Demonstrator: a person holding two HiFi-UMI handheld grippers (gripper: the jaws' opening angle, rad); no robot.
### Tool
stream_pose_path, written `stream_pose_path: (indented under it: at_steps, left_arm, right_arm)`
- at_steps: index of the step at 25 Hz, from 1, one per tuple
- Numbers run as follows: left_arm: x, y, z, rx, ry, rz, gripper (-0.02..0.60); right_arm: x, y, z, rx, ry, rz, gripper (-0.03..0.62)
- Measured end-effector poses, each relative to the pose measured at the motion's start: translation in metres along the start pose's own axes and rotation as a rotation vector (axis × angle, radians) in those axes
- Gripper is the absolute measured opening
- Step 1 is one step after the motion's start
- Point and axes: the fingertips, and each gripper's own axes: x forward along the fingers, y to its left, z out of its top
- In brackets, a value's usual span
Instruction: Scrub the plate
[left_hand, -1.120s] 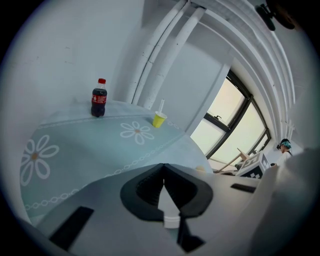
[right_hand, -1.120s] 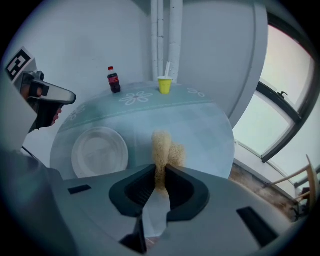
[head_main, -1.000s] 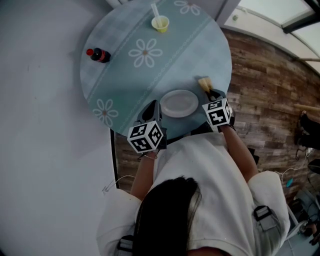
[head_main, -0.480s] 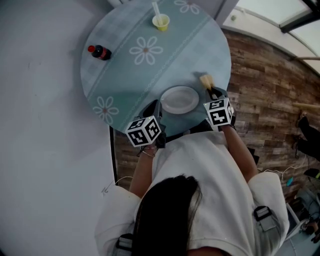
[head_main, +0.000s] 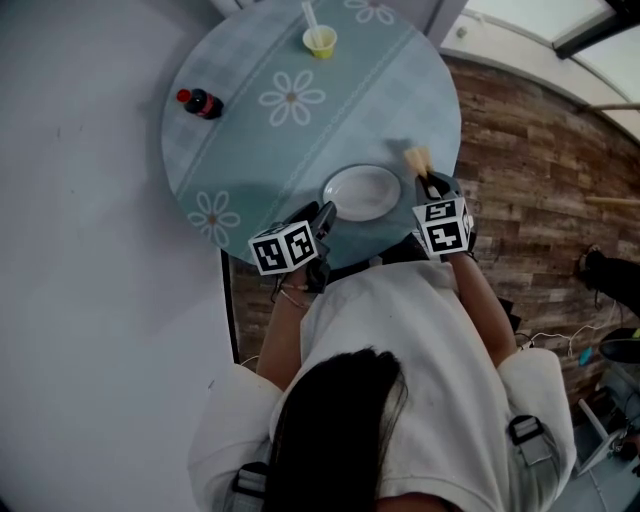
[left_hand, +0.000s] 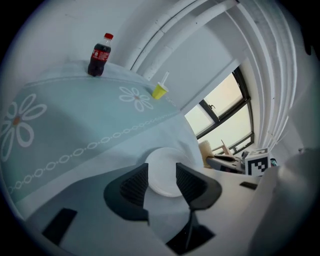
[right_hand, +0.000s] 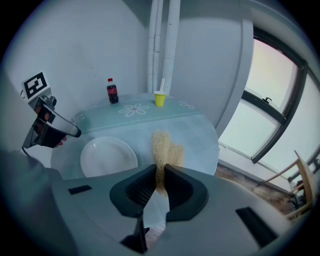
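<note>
Plate (head_main: 361, 192) on table (head_main: 250, 150); right gripper view alone shows tongs (right_hand: 161, 175) pinching sponge (right_hand: 162, 147).

Soft window (right_hand: 280, 105) daylight, mild shadows, fisheye-bent edges, dark vignetted corners

The left gripper (head_main: 322, 214) has swung in from the near edge of the table (head_main: 250, 150) toward the near-left rim of the white plate (head_main: 362, 192), and its jaws, closed a moment ago, have just been opening and now stand apart, the plate showing beyond the gap, ungripped.
</note>
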Motion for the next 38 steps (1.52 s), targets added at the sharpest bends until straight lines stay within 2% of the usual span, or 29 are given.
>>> stream_pose_path:
  at_steps: [2,4,6,10,14,18,22,25,32,34,35,38]
  left_arm:
    - [0.004,0.003,-0.007,-0.002,0.027,-0.005,0.182]
    - [0.009,0.005,-0.012,-0.001,0.052,-0.012,0.230]
    - [0.013,0.006,-0.017,-0.027,0.077,-0.024,0.232]
    - [0.022,0.011,-0.019,-0.133,0.097,-0.051,0.232]
    - [0.026,0.022,-0.019,-0.138,0.119,-0.005,0.230]
    - [0.032,0.029,-0.024,-0.245,0.126,-0.020,0.230]
    - [0.031,0.037,-0.026,-0.262,0.113,-0.007,0.149]
    - [0.031,0.037,-0.024,-0.308,0.114,-0.039,0.150]
    - [0.037,0.026,-0.028,-0.331,0.173,-0.116,0.161]
    - [0.040,0.026,-0.030,-0.329,0.174,-0.101,0.122]
    - [0.040,0.027,-0.031,-0.345,0.168,-0.100,0.103]
    - [0.045,0.026,-0.030,-0.454,0.156,-0.151,0.095]
  right_arm:
    - [-0.004,0.001,-0.001,0.006,-0.010,-0.004,0.061]
    - [-0.007,0.001,-0.004,0.011,-0.019,-0.002,0.061]
    - [-0.011,0.002,-0.009,0.011,-0.018,-0.002,0.061]
    - [-0.019,0.000,-0.012,0.021,-0.029,-0.017,0.061]
    - [-0.021,-0.001,-0.010,0.025,-0.039,-0.022,0.061]
    - [-0.023,-0.001,-0.013,0.023,-0.037,-0.024,0.061]
    - [-0.022,-0.002,-0.013,0.022,-0.034,-0.020,0.061]
    - [-0.022,0.001,-0.014,0.012,-0.027,-0.008,0.061]
    - [-0.018,0.008,-0.013,0.018,-0.018,0.016,0.061]
    - [-0.016,0.011,-0.013,0.018,-0.016,0.024,0.061]
    - [-0.016,0.012,-0.013,0.019,-0.016,0.026,0.061]
    - [-0.016,0.013,-0.013,0.020,-0.017,0.028,0.061]
